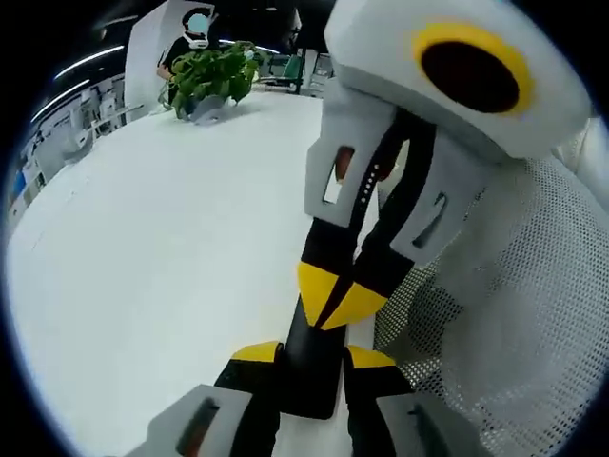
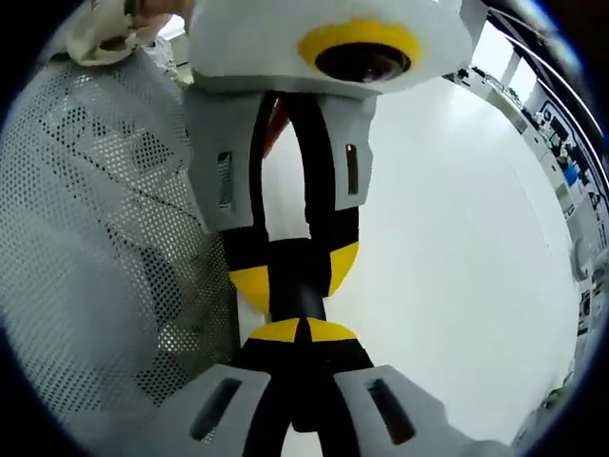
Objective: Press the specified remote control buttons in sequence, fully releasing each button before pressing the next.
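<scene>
The remote [image 1: 303,338] is black and long. In the left gripper view it sits between the yellow tips of my left tongs [image 1: 314,362] at 6 o'clock. They are closed on it from both sides, and it runs up toward 1 o'clock. My right tongs [image 1: 340,300] come down from 1 o'clock. Their two yellow tips are squeezed together into one point. That point sits on the remote, just past my left tongs.

The right gripper view shows the same thing from the other end. My right tongs [image 2: 303,331] rise from 6 o'clock with the tips pressed together. Their point meets the remote [image 2: 303,300] in the middle of the view. My left tongs [image 2: 297,271] hang down from 12 o'clock with a yellow tip on each side of the remote.

The white worktop [image 1: 143,238] lies under it all. In the left gripper view it goes out toward 9 and 11 o'clock. In the right gripper view the worktop [image 2: 447,238] goes out toward 3 o'clock.

The left gripper view has a green plant [image 1: 211,76] far off at 11 o'clock, with a person [image 1: 195,33] behind it. The right gripper view has shelves [image 2: 571,171] far off at 3 o'clock.

My white mesh sleeve [image 1: 495,333] covers the side at 4 o'clock in the left gripper view. In the right gripper view the sleeve [image 2: 86,238] covers the side at 9 o'clock. The big grey body of each tongs hides much of the remote, so I cannot tell which button the point is on.
</scene>
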`<state>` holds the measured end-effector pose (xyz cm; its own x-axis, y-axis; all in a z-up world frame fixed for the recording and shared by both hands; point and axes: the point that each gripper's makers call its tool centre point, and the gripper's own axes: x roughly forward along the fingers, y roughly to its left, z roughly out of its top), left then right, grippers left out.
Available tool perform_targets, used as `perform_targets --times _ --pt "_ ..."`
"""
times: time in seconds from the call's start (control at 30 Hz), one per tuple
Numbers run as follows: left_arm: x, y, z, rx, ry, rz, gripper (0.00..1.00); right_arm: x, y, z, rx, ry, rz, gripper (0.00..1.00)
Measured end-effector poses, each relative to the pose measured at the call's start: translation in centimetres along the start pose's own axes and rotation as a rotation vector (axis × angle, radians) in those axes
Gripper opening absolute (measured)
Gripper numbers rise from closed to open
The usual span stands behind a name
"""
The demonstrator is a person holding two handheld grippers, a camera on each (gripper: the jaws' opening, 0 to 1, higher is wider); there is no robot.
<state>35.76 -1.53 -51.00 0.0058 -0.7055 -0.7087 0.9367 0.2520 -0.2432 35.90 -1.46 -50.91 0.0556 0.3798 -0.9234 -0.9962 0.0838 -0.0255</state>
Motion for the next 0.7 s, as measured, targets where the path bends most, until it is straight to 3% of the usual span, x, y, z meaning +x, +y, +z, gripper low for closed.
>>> perform_targets --times 0.2,0.43,0.7 --pt "-0.01 0.03 0.11 -0.031 -0.025 -0.008 0.25 0.14 0.02 -0.03 0.007 0.090 0.022 0.00" --pt "0.02 0.01 0.12 -0.027 -0.027 -0.009 0.26 -0.10 0.00 -0.35 0.039 0.041 0.018 0.00" --pt "0.10 -0.06 0.13 -0.024 -0.029 -0.008 0.25 0.02 0.21 -0.24 -0.030 0.069 -0.039 0.00"
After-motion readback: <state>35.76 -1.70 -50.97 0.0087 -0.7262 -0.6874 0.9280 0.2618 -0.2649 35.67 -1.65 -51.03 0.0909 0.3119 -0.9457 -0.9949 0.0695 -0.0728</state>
